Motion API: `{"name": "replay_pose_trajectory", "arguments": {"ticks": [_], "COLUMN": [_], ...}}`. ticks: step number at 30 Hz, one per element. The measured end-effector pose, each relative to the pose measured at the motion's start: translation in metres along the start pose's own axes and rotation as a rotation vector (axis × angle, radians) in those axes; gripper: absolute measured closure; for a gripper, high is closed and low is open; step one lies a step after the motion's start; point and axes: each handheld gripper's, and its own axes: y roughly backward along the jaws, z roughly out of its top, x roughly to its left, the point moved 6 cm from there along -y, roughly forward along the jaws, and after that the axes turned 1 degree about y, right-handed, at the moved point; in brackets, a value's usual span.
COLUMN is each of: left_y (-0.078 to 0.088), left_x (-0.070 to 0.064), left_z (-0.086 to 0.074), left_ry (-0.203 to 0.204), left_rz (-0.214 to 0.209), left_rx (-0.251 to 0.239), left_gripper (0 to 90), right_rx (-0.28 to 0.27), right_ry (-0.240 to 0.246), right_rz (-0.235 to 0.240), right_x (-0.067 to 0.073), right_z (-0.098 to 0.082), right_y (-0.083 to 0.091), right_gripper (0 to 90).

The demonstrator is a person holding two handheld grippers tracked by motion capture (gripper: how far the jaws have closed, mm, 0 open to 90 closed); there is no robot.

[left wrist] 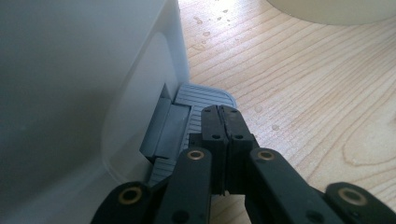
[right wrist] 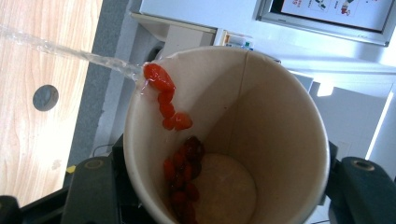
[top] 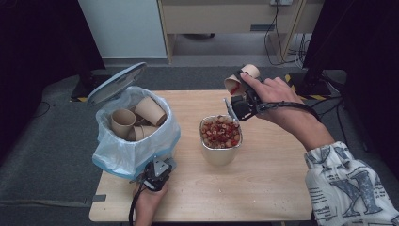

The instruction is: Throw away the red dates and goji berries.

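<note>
My right gripper (top: 240, 89) is shut on a brown paper cup (top: 241, 79), held tilted above and behind a cream container (top: 220, 154) full of red and beige pieces (top: 220, 132). In the right gripper view the cup (right wrist: 271, 116) lies on its side. Red berries (right wrist: 161, 80) cling to its wall and rim, and a thin stream of liquid (right wrist: 70, 50) runs off the lip. My left gripper (top: 161, 165) is shut, with its tips (left wrist: 220, 114) down on the grey pedal (left wrist: 201, 95) of the white bin (left wrist: 70, 93). The bin lid (top: 115, 82) stands up.
The bin has a pale blue liner (top: 136, 150) and holds several used paper cups (top: 136, 120). It stands at the left of the wooden table (top: 263, 179). Droplets (left wrist: 203, 33) dot the wood near the pedal. Beyond the table are a cabinet (top: 226, 19), cables (top: 282, 44) and black stands (top: 324, 47).
</note>
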Motion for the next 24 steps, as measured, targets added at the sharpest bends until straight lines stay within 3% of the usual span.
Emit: {"name": "replay_pose_trajectory", "arguments": {"ticks": [9, 17, 24], "left_y": [0.0001, 0.0, 0.0], "left_x": [-0.0001, 0.0, -0.0002], "left_z": [0.0, 0.0, 0.0], "left_ry": [0.0, 0.0, -0.001], "left_rz": [0.001, 0.0, 0.001], "left_rx": [0.001, 0.0, 0.001], "left_gripper": [88.4, 88.4, 88.4], "right_rx": [0.004, 0.017, 0.018], "right_ry": [0.001, 0.092, 0.099], "right_rz": [-0.01, -0.024, -0.032], "right_x": [-0.0062, -0.0038, -0.0065], "right_z": [-0.001, 0.0029, 0.0014], "right_y": [0.0023, 0.0007, 0.0017], "right_gripper": [35.7, 35.9, 35.9]}}
